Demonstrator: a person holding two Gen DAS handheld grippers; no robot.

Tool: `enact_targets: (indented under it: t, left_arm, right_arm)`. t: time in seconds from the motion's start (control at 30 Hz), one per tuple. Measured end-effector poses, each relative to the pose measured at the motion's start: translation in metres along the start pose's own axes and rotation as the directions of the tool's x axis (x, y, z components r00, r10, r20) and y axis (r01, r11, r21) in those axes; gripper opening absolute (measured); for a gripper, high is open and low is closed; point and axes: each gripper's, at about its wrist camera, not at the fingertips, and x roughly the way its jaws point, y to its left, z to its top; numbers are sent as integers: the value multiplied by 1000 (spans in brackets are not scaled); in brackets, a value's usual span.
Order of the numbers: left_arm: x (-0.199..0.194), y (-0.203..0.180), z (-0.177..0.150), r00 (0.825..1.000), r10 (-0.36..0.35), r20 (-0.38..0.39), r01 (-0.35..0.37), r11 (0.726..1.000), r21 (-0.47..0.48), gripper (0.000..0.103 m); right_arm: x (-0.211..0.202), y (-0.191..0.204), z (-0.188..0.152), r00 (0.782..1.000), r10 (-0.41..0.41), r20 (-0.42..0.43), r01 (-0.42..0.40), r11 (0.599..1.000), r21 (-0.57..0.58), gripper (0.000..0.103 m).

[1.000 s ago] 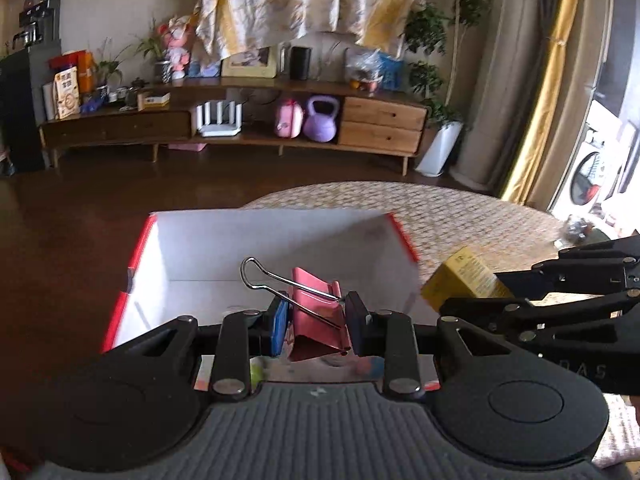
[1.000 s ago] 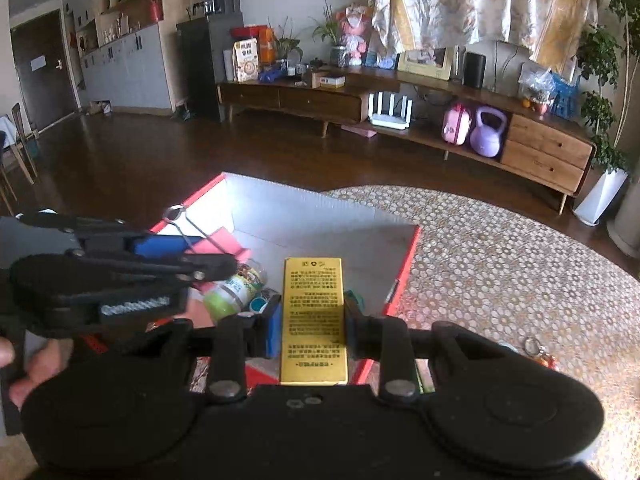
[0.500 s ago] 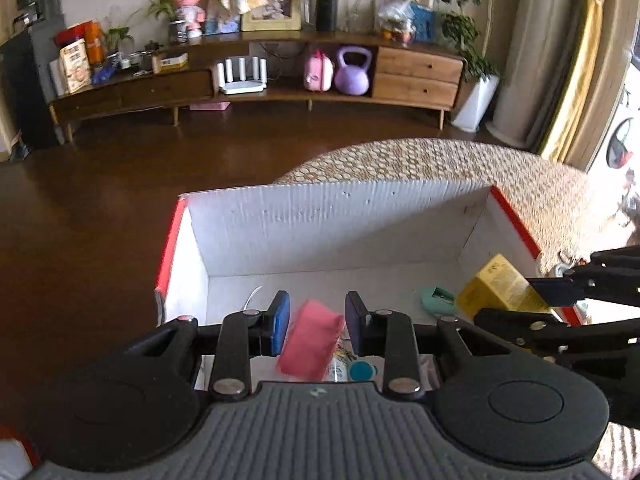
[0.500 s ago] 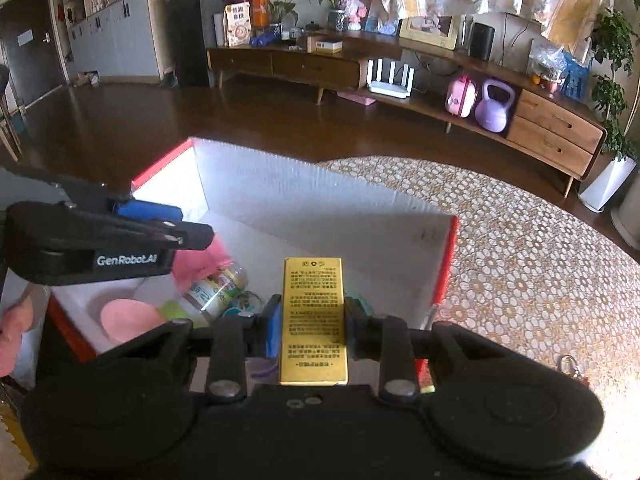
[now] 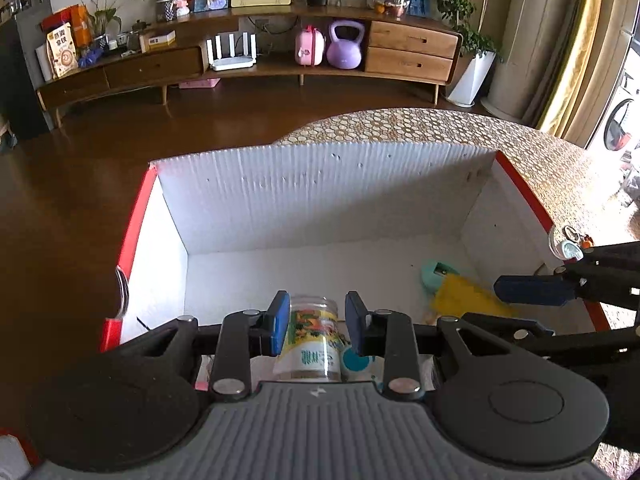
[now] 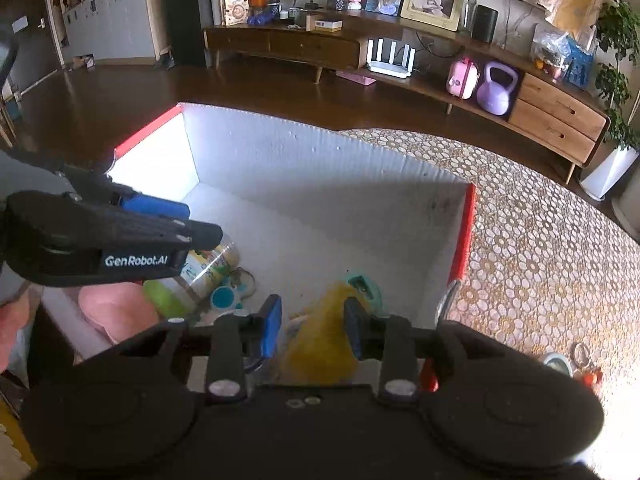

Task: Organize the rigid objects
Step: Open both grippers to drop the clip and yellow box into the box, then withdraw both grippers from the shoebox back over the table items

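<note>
Both grippers hang over the white box (image 5: 328, 196), nothing gripped. Right gripper (image 6: 312, 326) just let go; yellow box (image 6: 320, 344) drops, blurred, at 6 o'clock, could clip the teal thing (image 6: 362, 286). Left gripper (image 5: 318, 322) is empty, jar (image 5: 312, 344) below it.

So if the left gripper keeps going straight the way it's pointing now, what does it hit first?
Most likely the clear jar lying on the floor of the box: it sits framed between the left gripper fingers, which hold nothing. How far below them it lies is hard to judge.
</note>
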Motion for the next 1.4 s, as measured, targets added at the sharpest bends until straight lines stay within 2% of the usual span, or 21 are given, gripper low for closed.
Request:
enact_targets:
  t: [0.27, 0.63, 0.87, 1.03, 1.3, 1.4]
  left_arm:
    - [-15, -12, -4, 1000, -22, 9, 22, 1000, 4, 30]
    - [-54, -29, -5, 998, -29, 48, 28, 999, 20, 30]
    - [-79, -43, -10, 996, -25, 83, 23, 999, 29, 30]
    - [-95, -54, -13, 994, -34, 102, 31, 999, 35, 30]
    - [-115, -72, -21, 990, -61, 125, 58, 998, 34, 30]
    - [-120, -81, -24, 989, -62, 134, 57, 998, 40, 30]
  right_arm:
    - [-25, 4, -3, 1000, 25, 19, -25, 1000, -12, 39]
    - [-79, 7, -12, 993, 61, 103, -59, 998, -25, 53]
    - [-111, 4, -22, 988, 69, 141, -64, 997, -40, 56]
    - [-130, 1, -30, 982, 74, 172, -67, 997, -43, 65]
    - [-153, -3, -44, 976, 81, 203, -72, 996, -50, 68]
    - [-161, -5, -50, 972, 86, 217, -79, 996, -42, 74]
